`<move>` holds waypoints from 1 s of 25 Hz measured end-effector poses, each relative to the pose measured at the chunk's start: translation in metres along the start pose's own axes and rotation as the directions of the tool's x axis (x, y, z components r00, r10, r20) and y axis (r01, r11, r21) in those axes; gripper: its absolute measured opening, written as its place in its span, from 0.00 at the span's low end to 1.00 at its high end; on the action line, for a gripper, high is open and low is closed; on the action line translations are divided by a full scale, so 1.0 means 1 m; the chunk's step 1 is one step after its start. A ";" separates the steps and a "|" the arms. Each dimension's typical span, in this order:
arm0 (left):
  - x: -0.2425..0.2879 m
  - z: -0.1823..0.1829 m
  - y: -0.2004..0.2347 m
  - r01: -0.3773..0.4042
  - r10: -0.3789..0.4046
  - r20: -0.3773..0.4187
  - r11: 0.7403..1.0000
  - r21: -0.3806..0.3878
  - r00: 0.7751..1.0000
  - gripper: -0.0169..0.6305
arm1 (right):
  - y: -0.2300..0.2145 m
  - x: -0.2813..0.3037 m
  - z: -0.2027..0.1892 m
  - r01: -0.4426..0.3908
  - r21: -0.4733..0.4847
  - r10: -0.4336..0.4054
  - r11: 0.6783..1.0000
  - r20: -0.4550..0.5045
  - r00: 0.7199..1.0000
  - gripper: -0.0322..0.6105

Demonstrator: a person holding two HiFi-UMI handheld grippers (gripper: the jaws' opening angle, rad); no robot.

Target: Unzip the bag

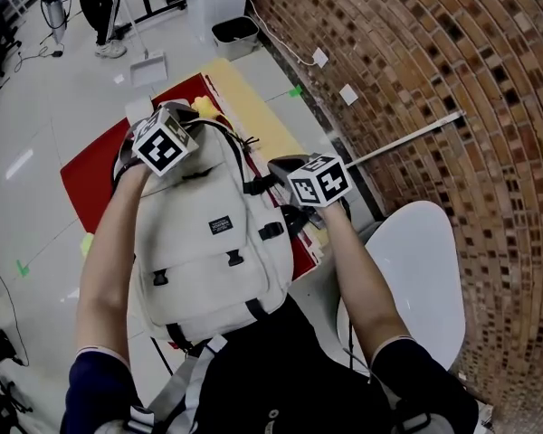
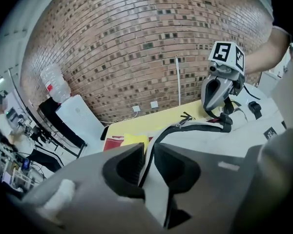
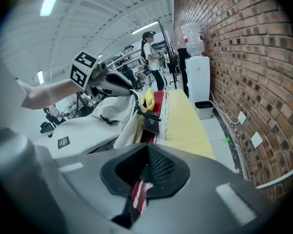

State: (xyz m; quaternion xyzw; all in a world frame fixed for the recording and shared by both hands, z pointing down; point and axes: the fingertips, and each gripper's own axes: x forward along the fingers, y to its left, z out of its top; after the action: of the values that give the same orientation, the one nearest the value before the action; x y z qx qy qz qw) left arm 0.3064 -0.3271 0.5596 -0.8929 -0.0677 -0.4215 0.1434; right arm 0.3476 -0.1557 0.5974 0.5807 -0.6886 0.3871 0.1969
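Note:
A cream backpack [image 1: 217, 242] with black straps and buckles lies on the table in front of me, its top pointing away. My left gripper [image 1: 172, 129] is at the bag's top. In the left gripper view its jaws [image 2: 147, 162] are shut on a fold of the bag's cream fabric with the black zipper edge [image 2: 158, 135]. My right gripper [image 1: 285, 177] is at the bag's right side by a black strap [image 2: 227, 118]. Its jaws [image 3: 147, 167] are shut, and its own view shows only a red and white strip below the pads.
The table carries a yellow cloth [image 1: 244, 98] and a red cloth [image 1: 90, 179]; a yellow object [image 1: 204, 107] lies beyond the bag. A white chair [image 1: 416, 269] stands at my right by the brick wall [image 1: 452, 80]. A bin [image 1: 235, 36] and a person [image 1: 100, 7] are farther off.

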 end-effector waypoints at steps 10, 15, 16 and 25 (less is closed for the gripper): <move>-0.001 0.001 -0.005 -0.015 0.015 0.001 1.000 0.000 1.000 0.13 | 0.016 0.023 0.068 -0.013 -0.142 0.030 0.990 0.119 0.992 0.25; -0.004 0.000 -0.006 -0.022 0.022 0.014 0.999 -0.026 1.000 0.13 | 0.023 0.053 0.080 -0.051 -0.228 0.061 0.972 0.038 0.997 0.12; -0.004 -0.001 -0.005 -0.023 0.023 0.016 0.999 -0.036 1.000 0.13 | 0.024 0.053 0.080 -0.056 -0.241 0.065 0.969 0.027 0.998 0.10; -0.007 0.002 -0.005 0.007 -0.004 0.034 0.997 -0.081 0.999 0.12 | 0.034 0.042 0.073 -0.049 -0.293 0.051 0.955 -0.002 0.999 0.09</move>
State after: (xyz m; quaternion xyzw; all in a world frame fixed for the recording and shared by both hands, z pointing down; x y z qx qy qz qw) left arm 0.3019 -0.3216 0.5545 -0.9048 -0.0554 -0.4090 0.1045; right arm 0.3173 -0.2378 0.5720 0.5287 -0.7534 0.2841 0.2687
